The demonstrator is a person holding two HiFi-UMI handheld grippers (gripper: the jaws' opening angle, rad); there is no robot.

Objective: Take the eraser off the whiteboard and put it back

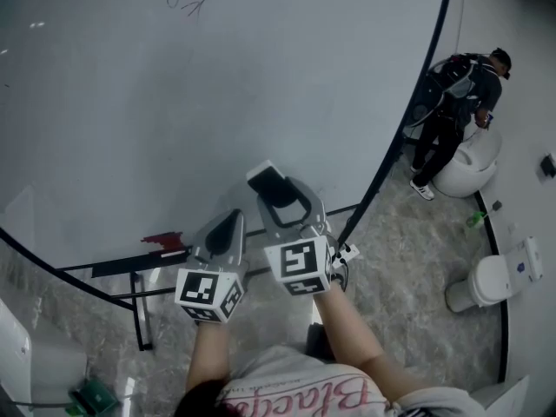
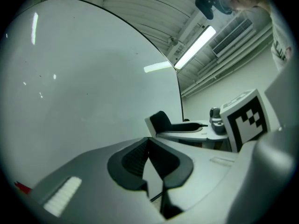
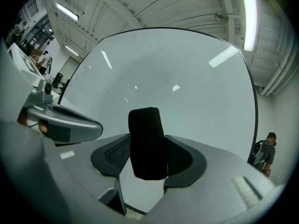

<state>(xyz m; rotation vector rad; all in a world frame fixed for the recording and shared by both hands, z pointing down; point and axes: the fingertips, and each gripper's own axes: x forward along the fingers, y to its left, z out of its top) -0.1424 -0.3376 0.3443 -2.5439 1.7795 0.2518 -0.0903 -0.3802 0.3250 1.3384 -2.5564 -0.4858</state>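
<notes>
The eraser (image 1: 268, 181) is a black block with a pale back, and it stands upright between the pads of my right gripper (image 1: 276, 191), which is shut on it. The right gripper view shows its black felt face (image 3: 147, 143) filling the gap between the jaws, with the whiteboard (image 3: 187, 87) behind. I cannot tell whether the eraser touches the whiteboard (image 1: 217, 85). My left gripper (image 1: 228, 228) hangs just left of the right one, shut, with nothing between its pads (image 2: 135, 160). From the left gripper view the held eraser (image 2: 161, 121) shows to the right.
A faint scribble (image 1: 189, 0) sits high on the board and a red smear (image 1: 162, 241) near its lower edge. The board's black stand (image 1: 139, 320) reaches the marble floor. A person (image 1: 456, 94) stands far right beside white round stools (image 1: 491, 281).
</notes>
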